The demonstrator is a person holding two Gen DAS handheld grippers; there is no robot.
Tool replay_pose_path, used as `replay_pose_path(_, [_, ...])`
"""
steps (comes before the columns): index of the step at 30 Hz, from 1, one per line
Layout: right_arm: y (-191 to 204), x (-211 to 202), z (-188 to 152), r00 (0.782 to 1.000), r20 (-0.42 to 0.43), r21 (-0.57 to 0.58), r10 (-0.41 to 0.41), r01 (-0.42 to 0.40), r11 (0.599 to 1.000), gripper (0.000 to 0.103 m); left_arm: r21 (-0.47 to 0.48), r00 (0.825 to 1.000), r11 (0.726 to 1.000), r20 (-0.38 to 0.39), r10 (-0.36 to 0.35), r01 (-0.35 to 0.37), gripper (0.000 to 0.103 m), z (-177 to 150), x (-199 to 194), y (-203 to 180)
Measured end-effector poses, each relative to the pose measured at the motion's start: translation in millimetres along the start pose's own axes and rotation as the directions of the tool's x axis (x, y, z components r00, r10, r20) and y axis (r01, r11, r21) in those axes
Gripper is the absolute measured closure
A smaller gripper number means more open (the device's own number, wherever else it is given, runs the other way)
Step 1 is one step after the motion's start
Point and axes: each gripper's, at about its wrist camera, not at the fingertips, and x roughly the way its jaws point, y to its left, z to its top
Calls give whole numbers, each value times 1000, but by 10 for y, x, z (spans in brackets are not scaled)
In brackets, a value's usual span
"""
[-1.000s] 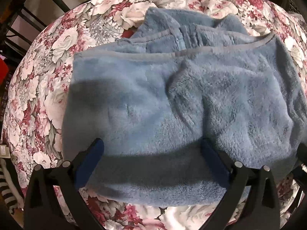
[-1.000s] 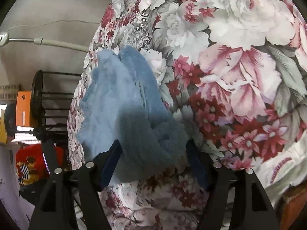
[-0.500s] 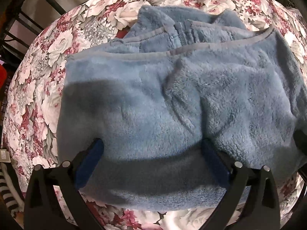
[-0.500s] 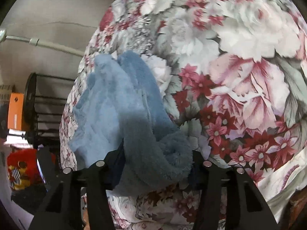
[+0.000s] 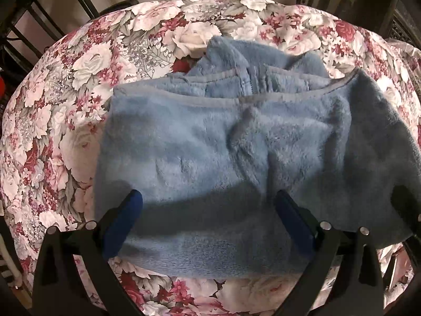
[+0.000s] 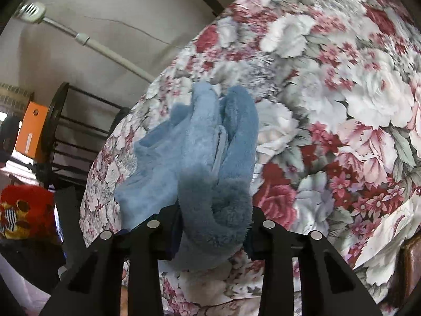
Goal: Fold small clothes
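A blue fleece garment (image 5: 236, 152) lies spread on a floral-covered table (image 5: 79, 84), its stitched waistband edge toward the far side. My left gripper (image 5: 208, 197) hovers open above the garment's near part, fingers wide apart with nothing pinched. In the right wrist view, a bunched end of the same blue fleece garment (image 6: 205, 158) fills the gap between the jaws. My right gripper (image 6: 214, 218) is closing on that bunch, its pads pressing the fabric and holding it raised off the floral cloth (image 6: 342, 105).
A dark metal rack (image 6: 68, 137) and an orange box (image 6: 31, 126) stand beyond the table's left edge in the right wrist view. A red patterned bundle (image 6: 23, 210) sits low at left. A pipe (image 6: 105, 50) runs along the wall. Dark chair bars (image 5: 39, 13) stand behind the table.
The right jaws narrowed onto the end of the blue fleece and lifted it, bunching the fabric. The left gripper rose a little and stayed open.
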Motion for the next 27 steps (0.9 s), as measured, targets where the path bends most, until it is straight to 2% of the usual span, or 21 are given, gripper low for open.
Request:
replay_pose_path(11, [529, -67, -133, 1000, 9, -126, 1, 1, 992, 68, -28, 998, 998, 9, -62, 63, 5, 87, -82, 1])
replay_pose_path(15, [697, -37, -169, 1000, 1, -127, 23, -23, 992, 68, -6, 999, 999, 22, -49, 49, 5, 52, -133, -9])
replay_pose_path(17, [781, -41, -197, 1000, 4, -135, 29, -28, 991, 68, -20, 998, 999, 36, -42, 42, 5, 54, -180, 56])
replay_pose_path(21, [965, -54, -245, 999, 9, -162, 44, -42, 986, 68, -67, 995, 994, 50, -83, 86, 6, 53, -227, 252])
replay_pose_path(27, [1212, 10, -336, 998, -12, -186, 60, -61, 981, 68, -87, 992, 990, 75, -106, 113, 15, 15, -283, 480])
